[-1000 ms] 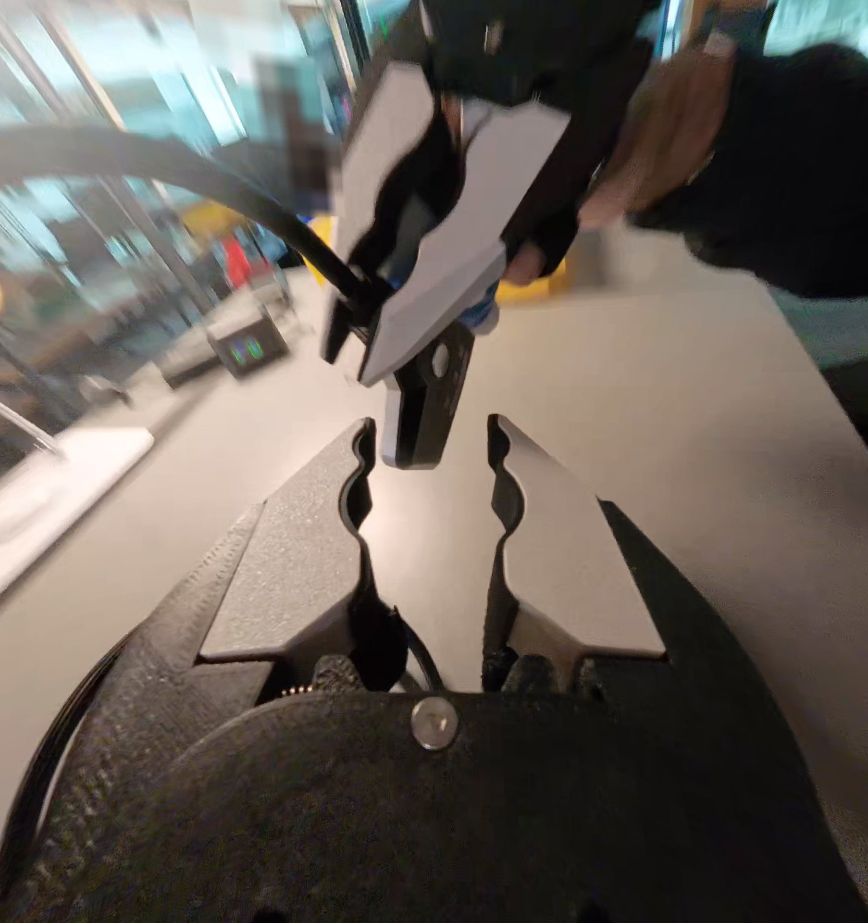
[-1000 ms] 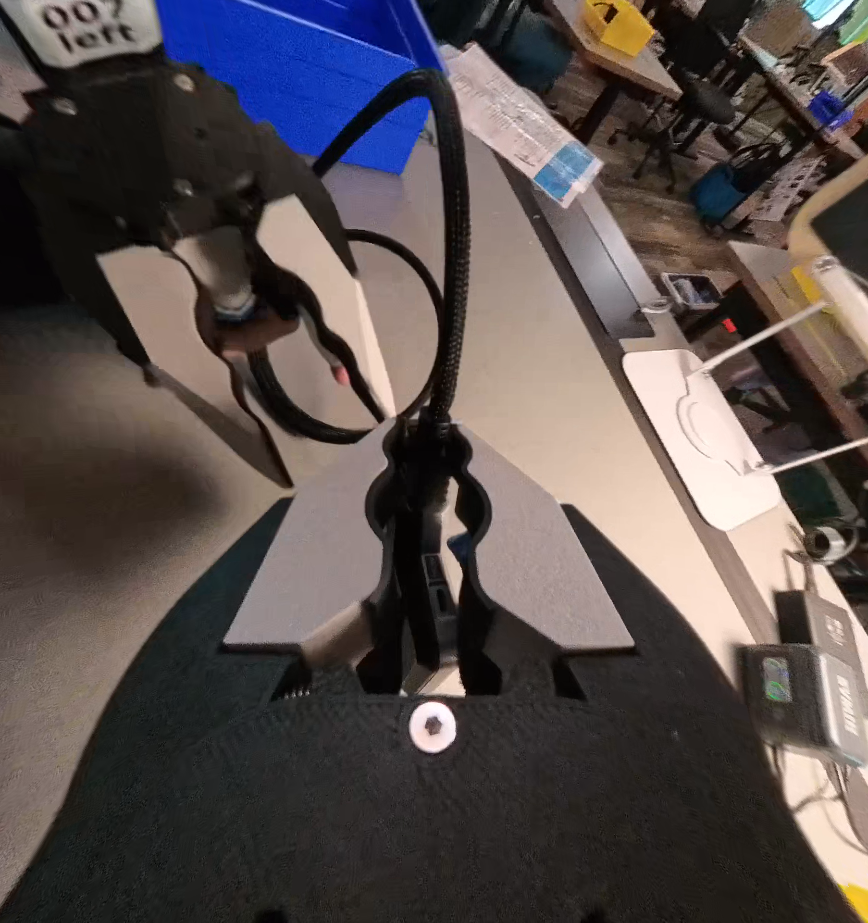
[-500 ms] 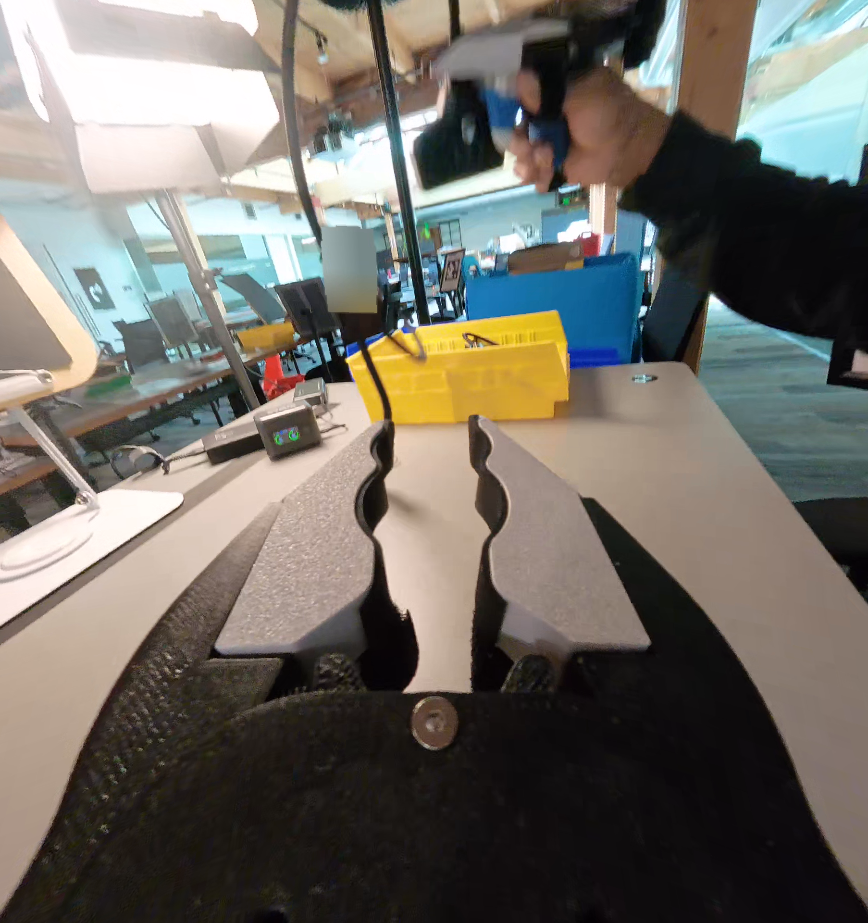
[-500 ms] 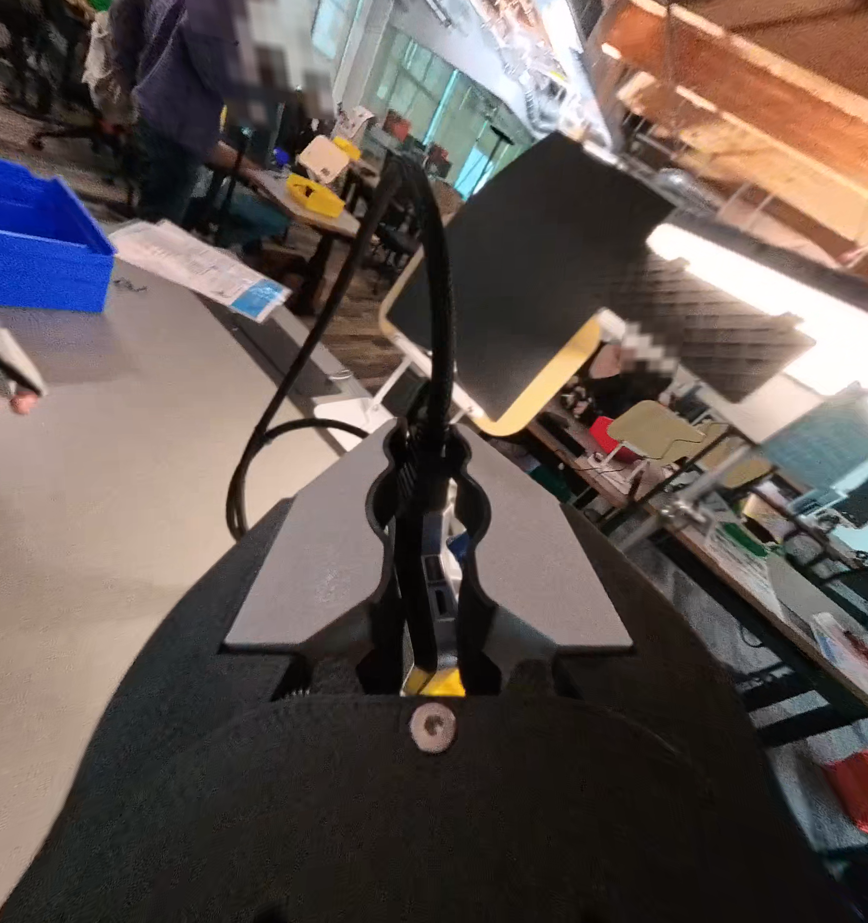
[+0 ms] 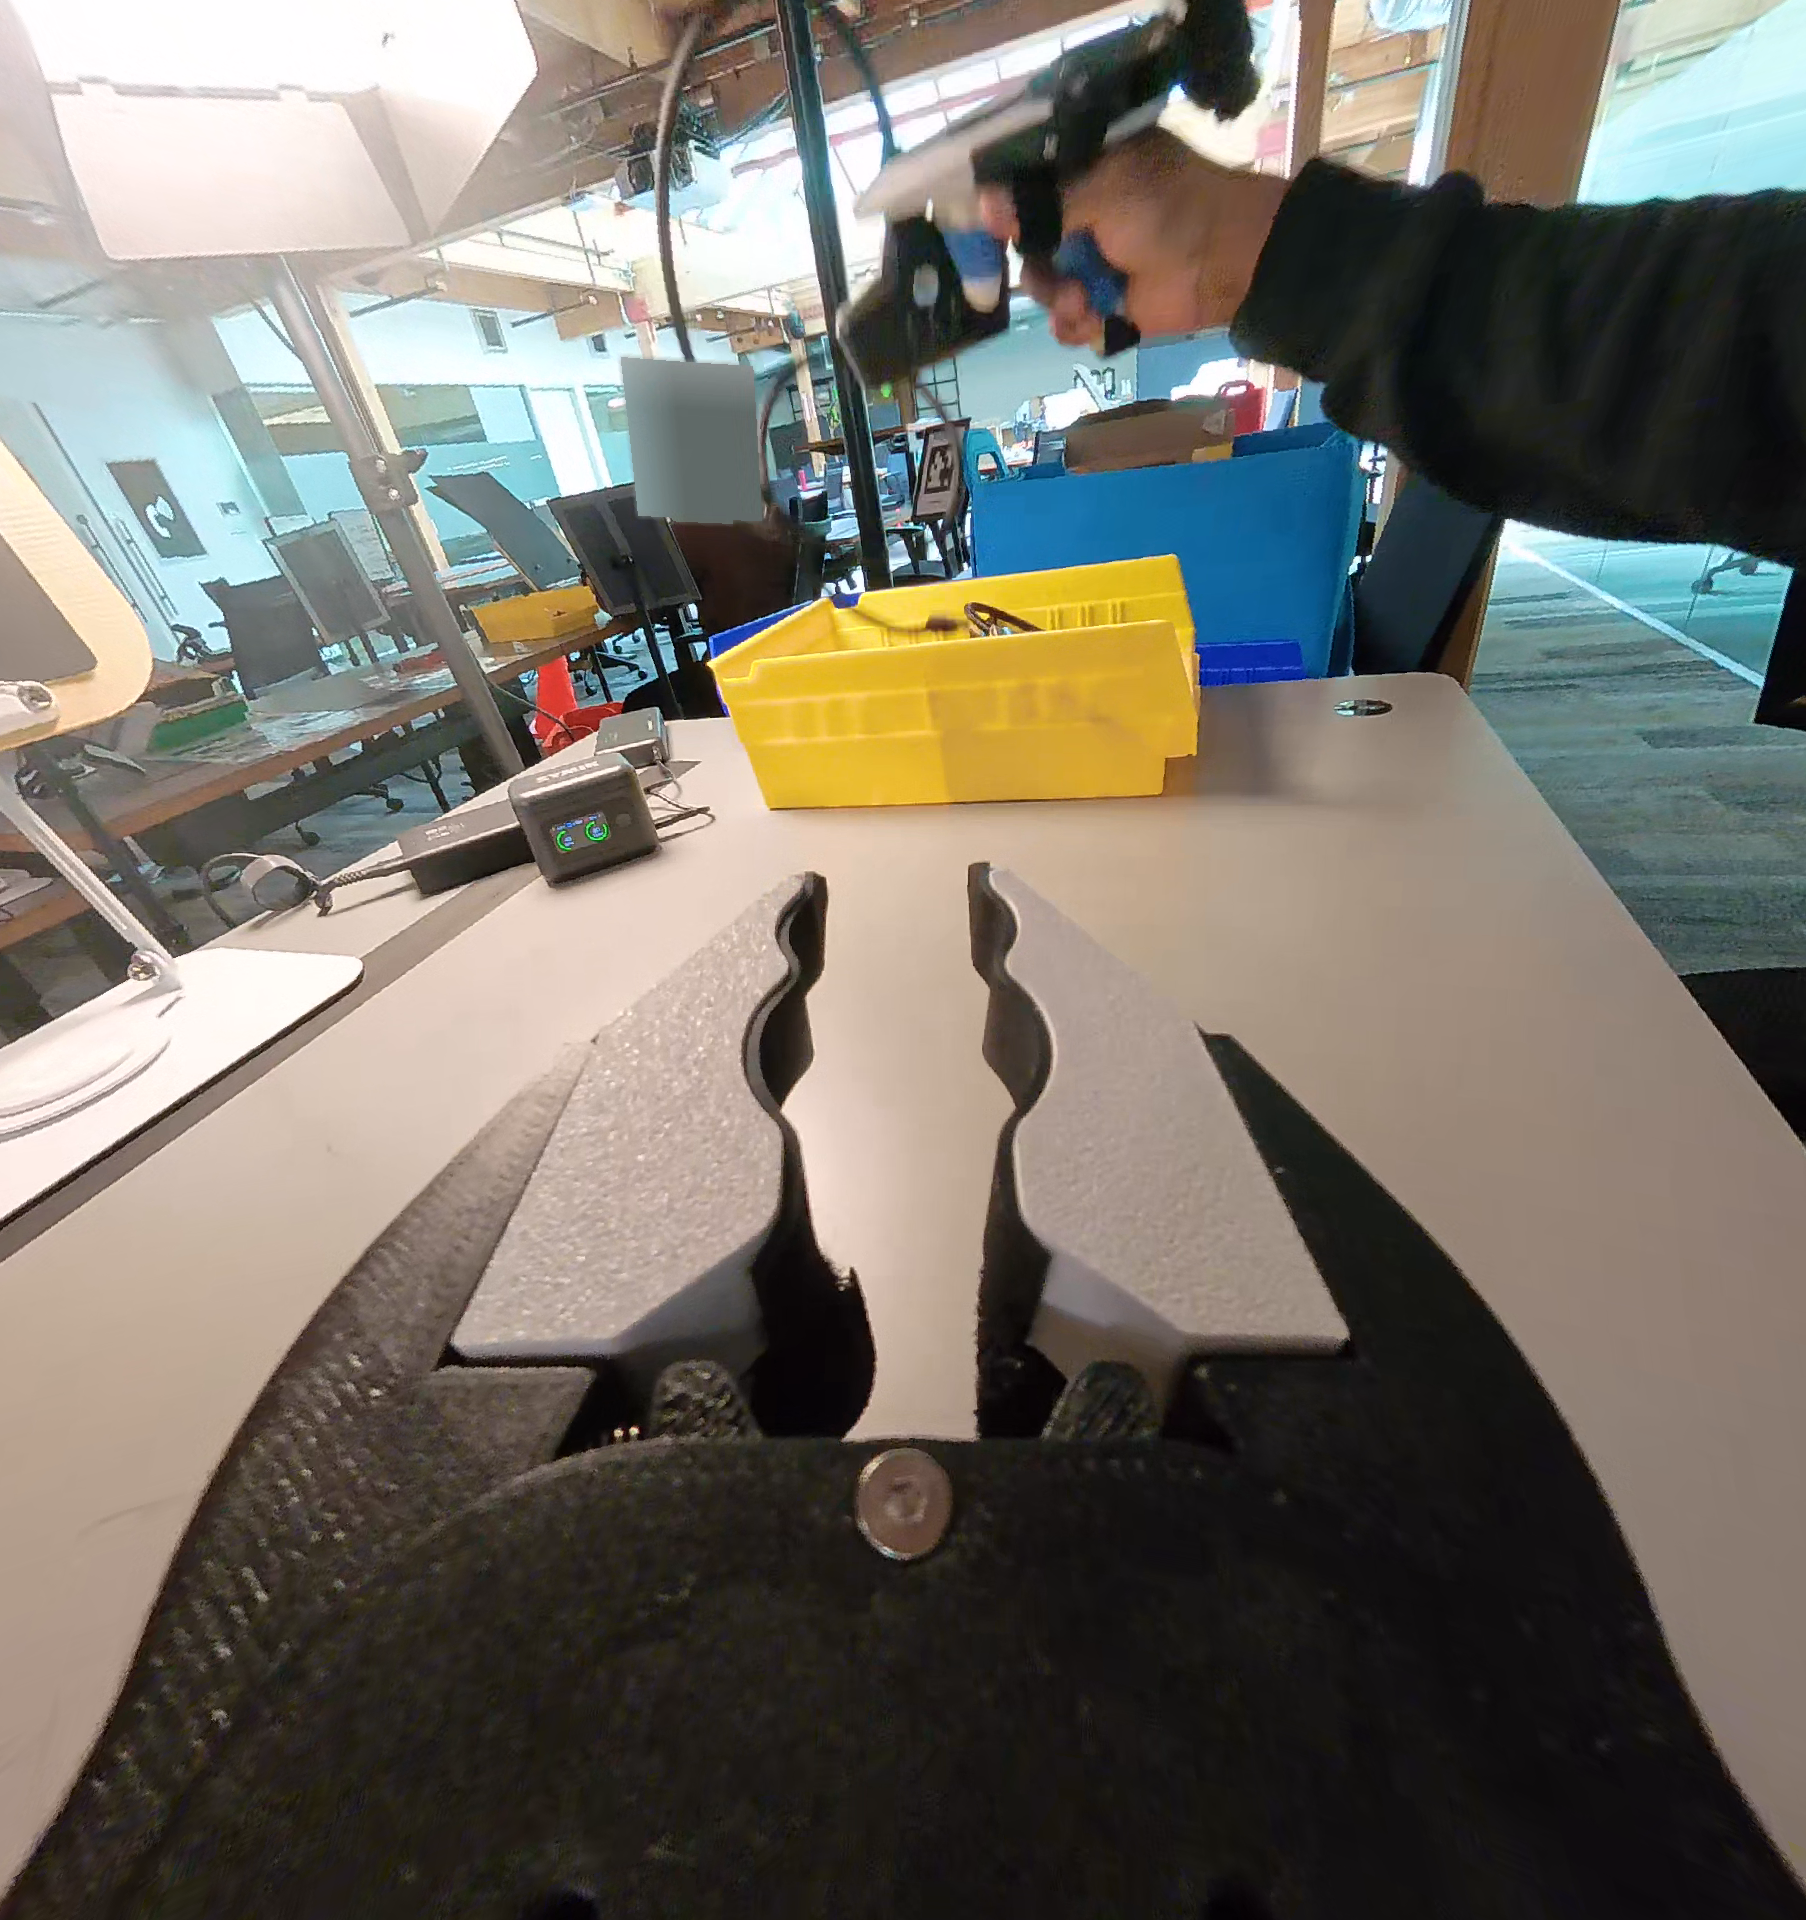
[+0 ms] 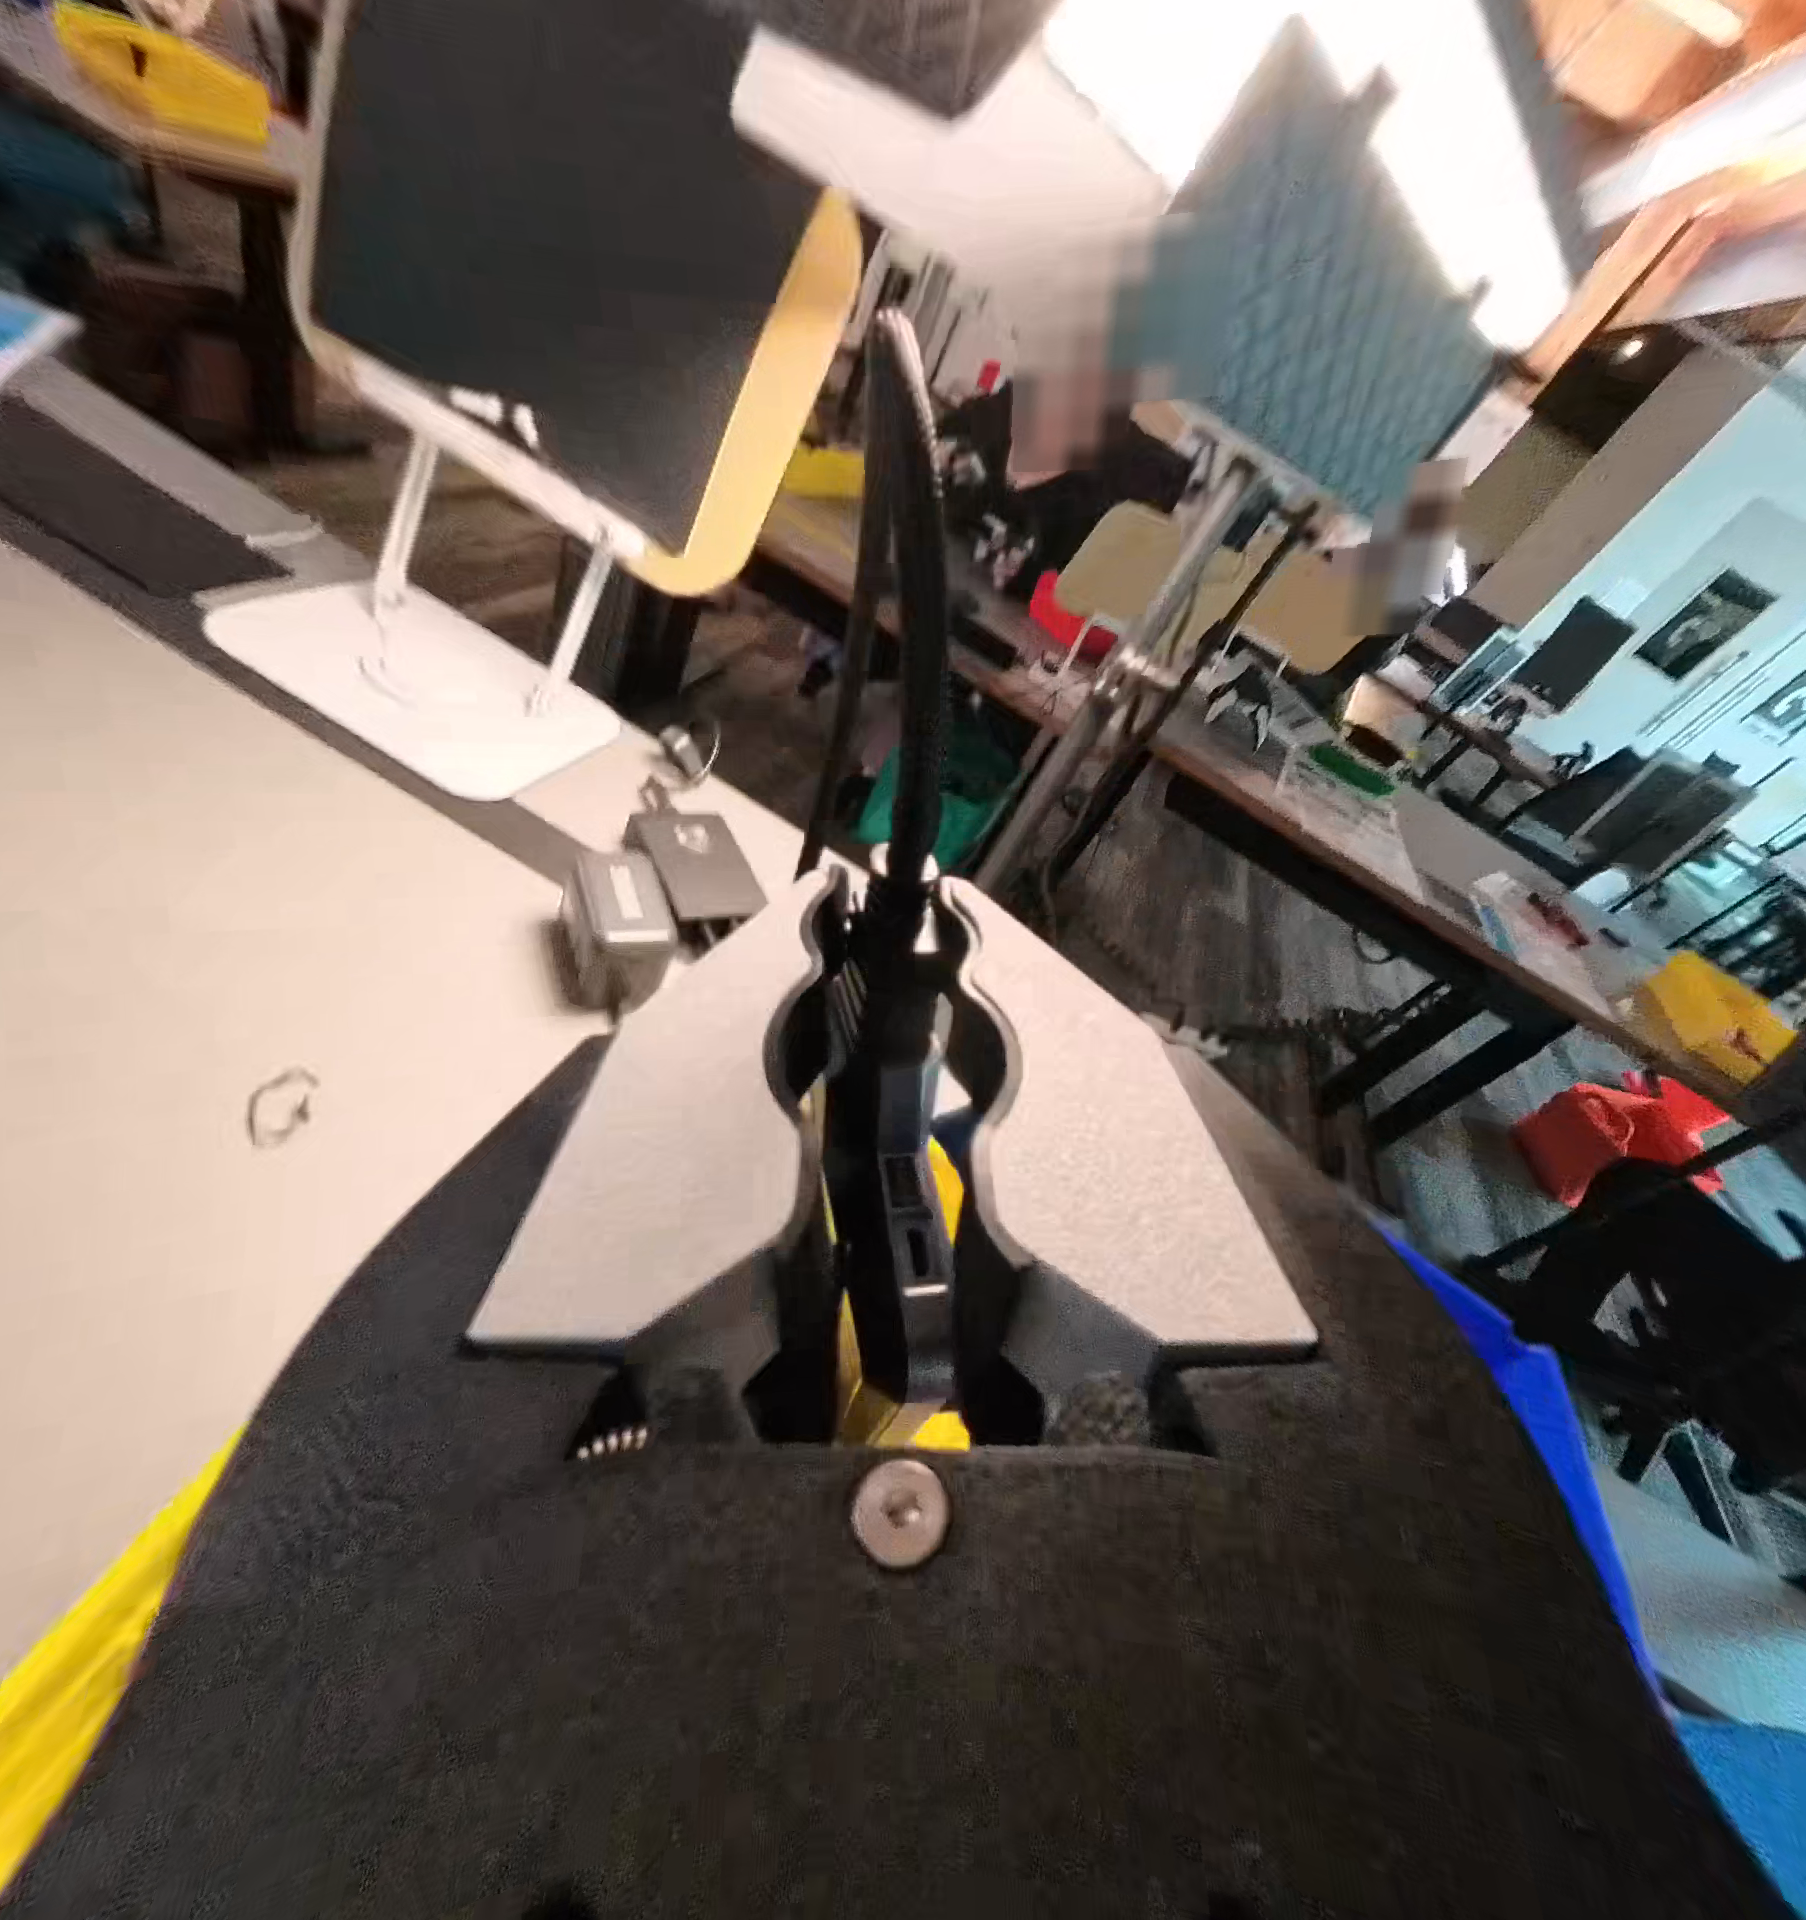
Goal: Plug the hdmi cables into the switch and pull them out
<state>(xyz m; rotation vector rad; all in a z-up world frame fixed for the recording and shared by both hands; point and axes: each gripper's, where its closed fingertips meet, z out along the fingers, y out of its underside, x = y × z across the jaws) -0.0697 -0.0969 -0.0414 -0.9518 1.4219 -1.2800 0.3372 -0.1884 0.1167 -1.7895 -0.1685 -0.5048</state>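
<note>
While my left gripper [image 5: 897,902] sits low over the grey table [image 5: 1346,935] with its fingers parted and nothing between them, my right gripper [image 6: 888,894] is lifted high above the yellow bin [image 5: 956,717], clamped on the black switch [image 6: 904,1226] with its hdmi cable [image 6: 904,623] plugged in.

Grey surface [image 5: 1294,935], near. Yellow bin [image 5: 956,717] at its far edge; blue bin [image 5: 1159,561] behind. White lamp base [image 5: 151,1018] left, small charger box [image 5: 584,831] beside it. Far: long wooden workbenches [image 6: 1346,821], office chairs, glass partitions, timber ceiling beams, bright overhead panels. Carpeted floor [image 5: 1647,748], right.
</note>
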